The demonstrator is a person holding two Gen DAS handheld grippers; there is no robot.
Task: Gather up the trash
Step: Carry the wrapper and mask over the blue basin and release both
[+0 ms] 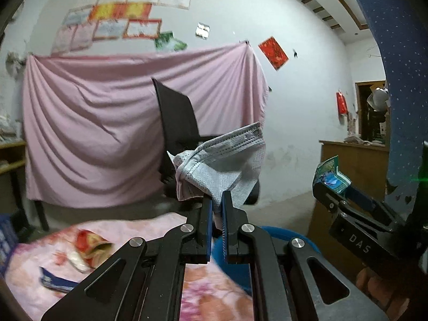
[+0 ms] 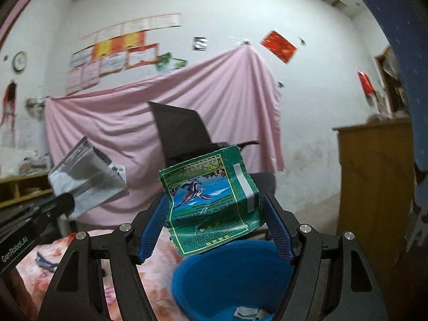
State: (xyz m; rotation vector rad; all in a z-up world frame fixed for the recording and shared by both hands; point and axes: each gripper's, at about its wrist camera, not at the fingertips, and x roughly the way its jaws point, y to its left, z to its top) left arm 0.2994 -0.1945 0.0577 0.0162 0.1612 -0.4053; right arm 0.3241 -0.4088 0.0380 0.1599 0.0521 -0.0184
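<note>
The left gripper [image 1: 217, 200] was clamped on a crumpled grey mask [image 1: 222, 165], its 2 blue-padded fingers [image 1: 207, 230] pinching the lower edge with only a narrow slit between them. The mask stood up above the fingertips, in the air over the near edge of a blue bin [image 1: 283, 234], whose rim showed just behind and right of the gripper.

The right gripper [image 2: 215, 214] had its jaws spread wide. A green wrapper [image 2: 214, 203] with a bird printed on it sat between the 2 pads [image 2: 278, 230], bent and tilted, directly above the bin [image 2: 214, 281]. The pads stood beside the wrapper's side edges; whether they pressed it could not be told. In the left view the same wrapper [image 1: 331, 178] stuck out from that gripper's tip [image 1: 325, 190], to the right of the mask.

Inside the bin, a small pale scrap [image 2: 247, 314] lay at the bottom.

Left of the bin lay a pink floral blanket [image 1: 48, 270], with a red packet [image 1: 89, 243] and a dark blue wrapper [image 1: 57, 283] resting on it, apart from each other. Behind stood a black chair [image 2: 184, 131] and a pink sheet [image 1: 93, 123] hung on the wall.
</note>
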